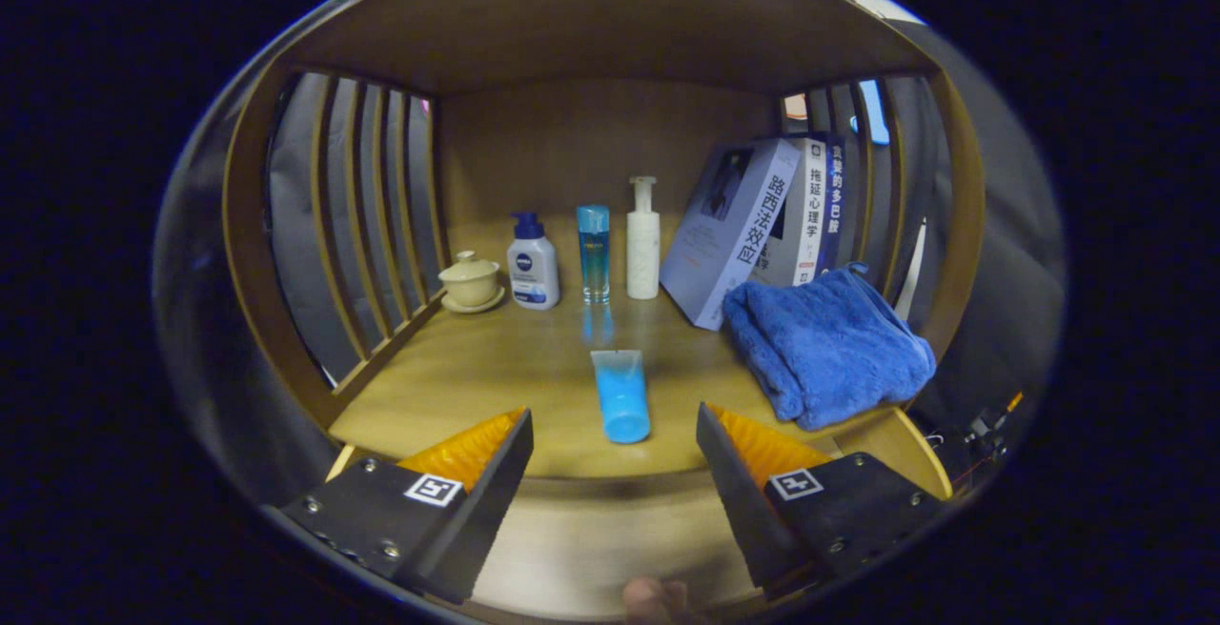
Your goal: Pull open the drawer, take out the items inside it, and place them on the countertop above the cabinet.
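On the wooden desk (457,387), inside a cabinet nook with slatted sides, a blue tube (620,394) lies flat, its length running away from the camera, just ahead of the claw (615,430) and centred on the gap between its two fingers. That claw stands wide apart and grips nothing; neither finger touches the tube.

Beyond the tube, a row of things stands near the back panel. From the left: a small cream lidded cup (471,279) on its saucer close to the left slats, a white pump bottle with a dark blue top (532,265), a slim clear-blue bottle (593,252) and a tall white pump bottle (643,240). The three bottles stand upright, near one another but apart.

To the right, three books (762,220) lean together toward the right slats, the nearest one with a pale cover tilted most. Just in front of them, a folded blue towel (827,344) lies on the desk, its near corner reaching the front edge, beside the right finger but apart from it.

Below the desk's front edge runs a wooden panel, and at the very bottom a fingertip (648,599) of the person shows between the claw's bases.
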A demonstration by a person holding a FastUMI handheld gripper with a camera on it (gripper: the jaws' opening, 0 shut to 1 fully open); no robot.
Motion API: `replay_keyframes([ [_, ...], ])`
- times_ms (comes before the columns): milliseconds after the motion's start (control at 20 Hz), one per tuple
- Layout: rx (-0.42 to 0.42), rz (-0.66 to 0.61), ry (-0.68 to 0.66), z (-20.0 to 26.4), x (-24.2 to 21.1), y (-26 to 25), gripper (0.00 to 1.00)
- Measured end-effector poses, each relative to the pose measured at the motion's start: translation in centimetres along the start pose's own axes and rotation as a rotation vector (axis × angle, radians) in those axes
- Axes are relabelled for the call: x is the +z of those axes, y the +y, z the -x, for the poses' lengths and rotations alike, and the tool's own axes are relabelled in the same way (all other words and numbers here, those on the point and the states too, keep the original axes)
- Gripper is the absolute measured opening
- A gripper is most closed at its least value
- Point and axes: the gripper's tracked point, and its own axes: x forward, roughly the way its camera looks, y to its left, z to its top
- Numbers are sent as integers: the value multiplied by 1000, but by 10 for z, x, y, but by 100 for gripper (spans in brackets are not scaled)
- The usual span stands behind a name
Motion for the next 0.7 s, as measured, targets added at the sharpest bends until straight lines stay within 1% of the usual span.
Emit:
replay_keyframes([
  [150, 13, -2, -7, 27, -6, 0, 100],
  [300, 39, -18, -34, 57, -4, 2, 100],
  [450, 48, -4, -75, 91, -3, 0, 100],
  [700, 89, -7, -133, 154, -23, 5, 100],
])
